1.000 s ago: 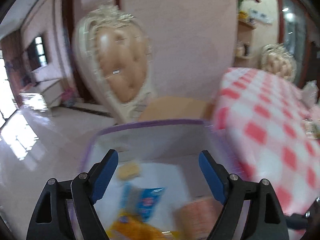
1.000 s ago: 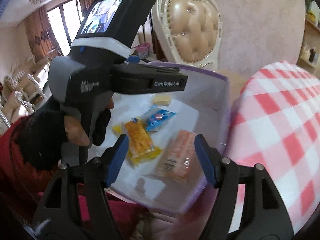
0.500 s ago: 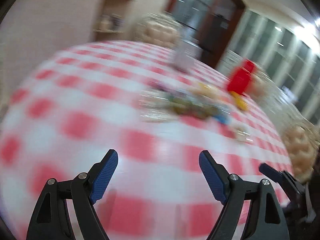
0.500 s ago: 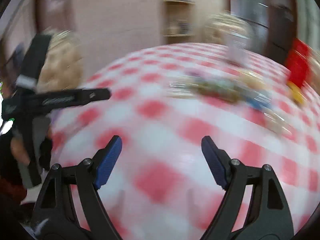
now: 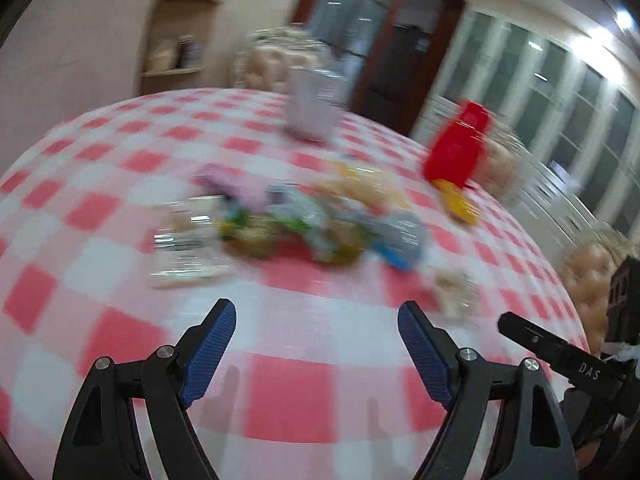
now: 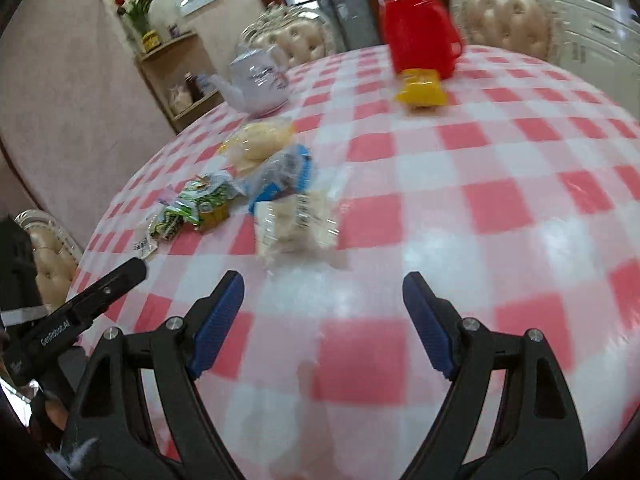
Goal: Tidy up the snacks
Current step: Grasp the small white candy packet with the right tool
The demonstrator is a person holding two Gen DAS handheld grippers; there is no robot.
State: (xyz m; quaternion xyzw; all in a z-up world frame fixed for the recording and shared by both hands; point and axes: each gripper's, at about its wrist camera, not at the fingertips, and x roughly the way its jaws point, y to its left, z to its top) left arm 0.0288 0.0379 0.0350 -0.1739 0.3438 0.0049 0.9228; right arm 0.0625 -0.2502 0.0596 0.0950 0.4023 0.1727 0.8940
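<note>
Several snack packets lie in a loose heap [image 5: 288,220] on the red-and-white checked tablecloth [image 5: 280,384]. In the right wrist view I see a clear packet of pale biscuits [image 6: 294,220], a blue packet [image 6: 286,178], a green packet [image 6: 192,204] and a pale yellow bag [image 6: 260,142]. My left gripper [image 5: 316,348] is open and empty above the near table edge, short of the heap. My right gripper [image 6: 320,320] is open and empty, just short of the clear biscuit packet. The left view is blurred.
A red flask [image 6: 418,24] with a yellow packet [image 6: 420,92] in front stands at the back. A white teapot [image 6: 256,84] stands behind the snacks. Padded chairs [image 6: 508,20] ring the table. The other gripper's body shows at each view's edge [image 6: 80,316].
Both grippers have swung away from the purple-rimmed box with snacks beside the chair and now face the table and the snack heap. Both stay open and empty.
</note>
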